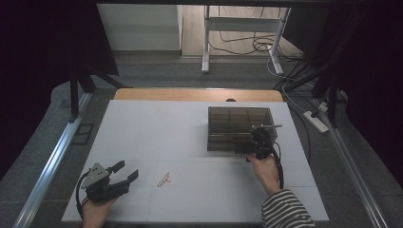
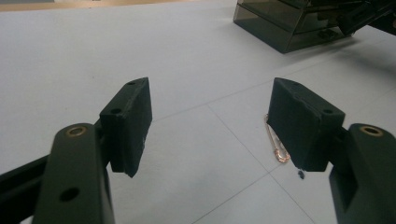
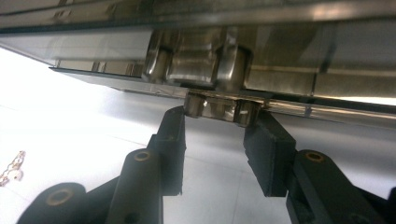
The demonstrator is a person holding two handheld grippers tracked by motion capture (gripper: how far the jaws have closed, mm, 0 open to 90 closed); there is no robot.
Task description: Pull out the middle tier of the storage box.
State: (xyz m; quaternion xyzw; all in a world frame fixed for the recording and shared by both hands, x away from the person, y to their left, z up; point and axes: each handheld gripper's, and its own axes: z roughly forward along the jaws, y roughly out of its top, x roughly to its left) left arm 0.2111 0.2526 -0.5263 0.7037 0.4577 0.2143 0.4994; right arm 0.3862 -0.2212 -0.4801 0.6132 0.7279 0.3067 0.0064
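Note:
A smoky see-through compartment box with its lid down stands right of centre on the white table. My right gripper is at the box's front edge. In the right gripper view its jaws close on the two sides of the box's latch, pads touching it. A small copper-coloured safety pin lies on the table near the front. My left gripper rests at the front left, open and holding nothing, and points toward the pin, which lies just beyond its right jaw tip. The pin also shows far left in the right gripper view.
The white mat has bare room on its left and middle. A wooden table edge runs along the far side. Metal rails flank the table, and desk legs and cables stand on the floor beyond.

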